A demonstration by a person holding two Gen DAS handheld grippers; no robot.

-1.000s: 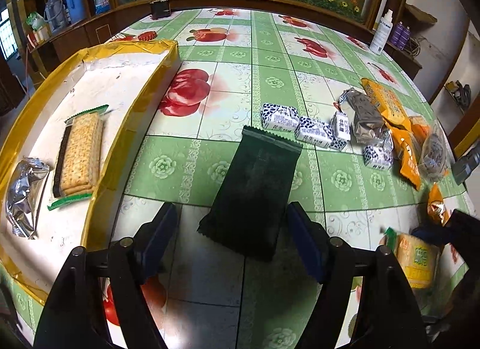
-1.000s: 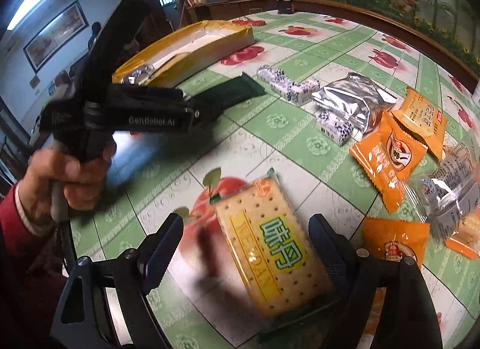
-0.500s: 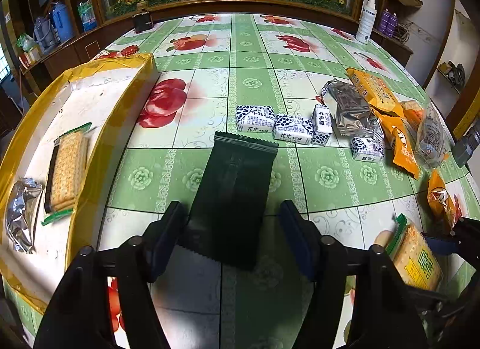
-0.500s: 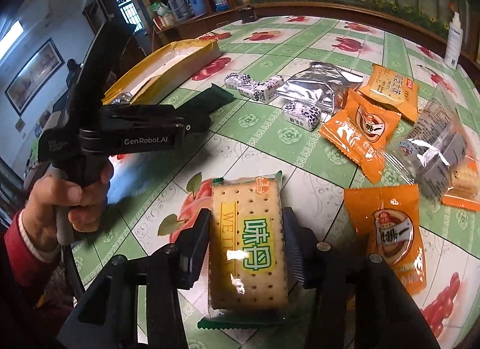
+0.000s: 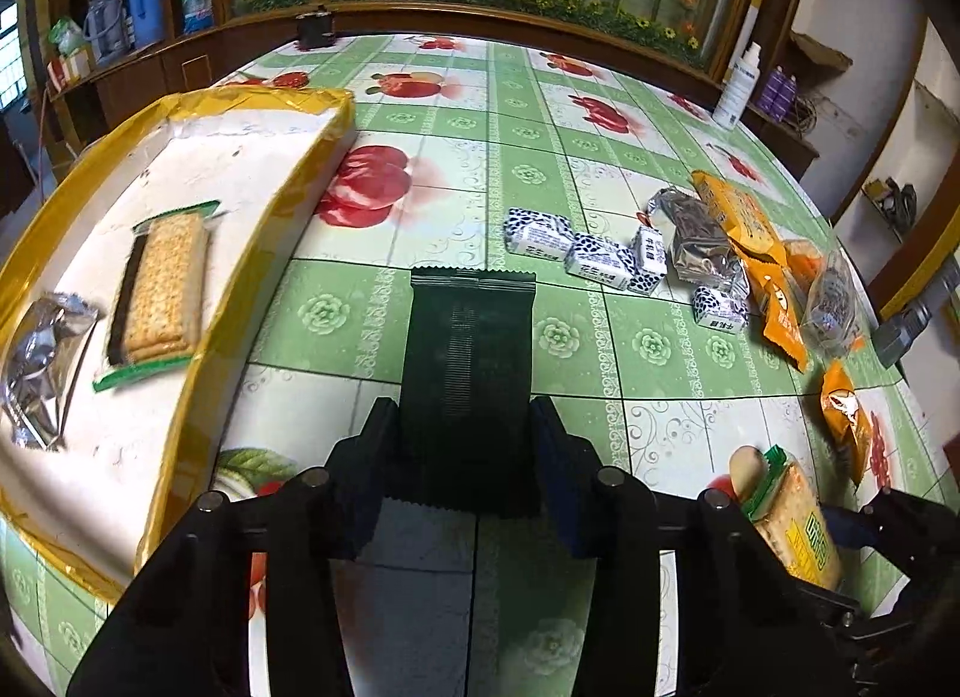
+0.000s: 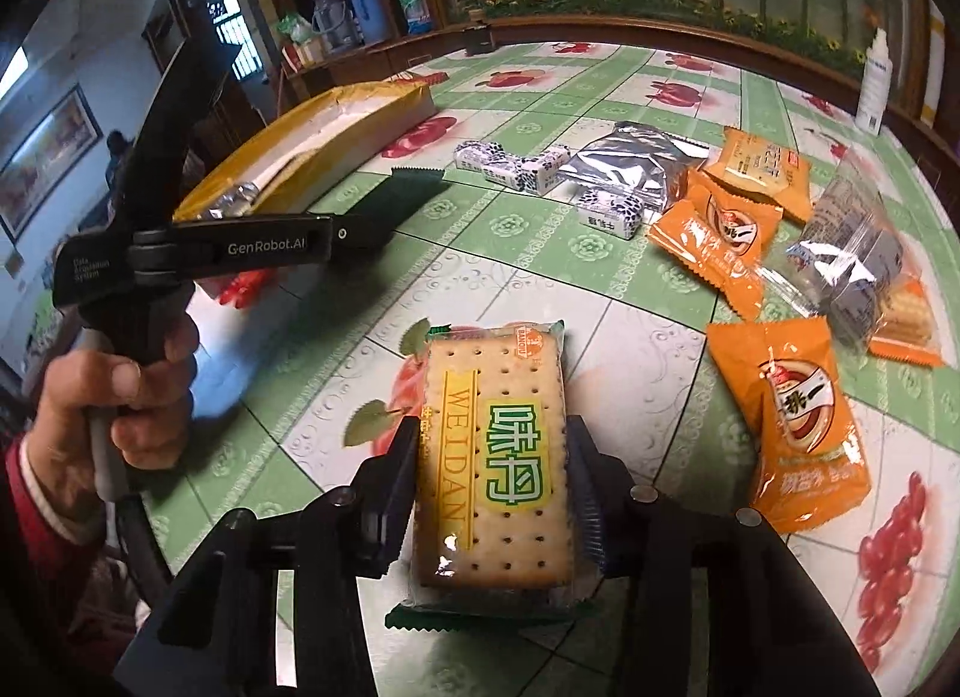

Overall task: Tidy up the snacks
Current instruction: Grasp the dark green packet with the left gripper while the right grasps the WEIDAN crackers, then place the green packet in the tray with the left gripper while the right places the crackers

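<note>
Two grippers clamped: left gripper (image 5: 465, 445) on dark packet (image 5: 469, 373), label unreadable, right gripper (image 6: 492, 481) on cracker pack (image 6: 495, 457)

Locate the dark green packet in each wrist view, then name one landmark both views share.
Left wrist view: dark green packet at centre, between the left gripper fingers.
Right wrist view: dark green packet upper left, poking from that gripper.
Shared landmark: yellow tray.

I'm looking across a round table (image 5: 660, 421) wearing a green-and-white checked oilcloth with red fruit prints. A dark wooden sideboard (image 5: 150, 73) is curving behind it, daylight is coming through a barred window (image 6: 240, 40), and a framed picture (image 6: 45, 157) is hanging on the pale wall.
</note>
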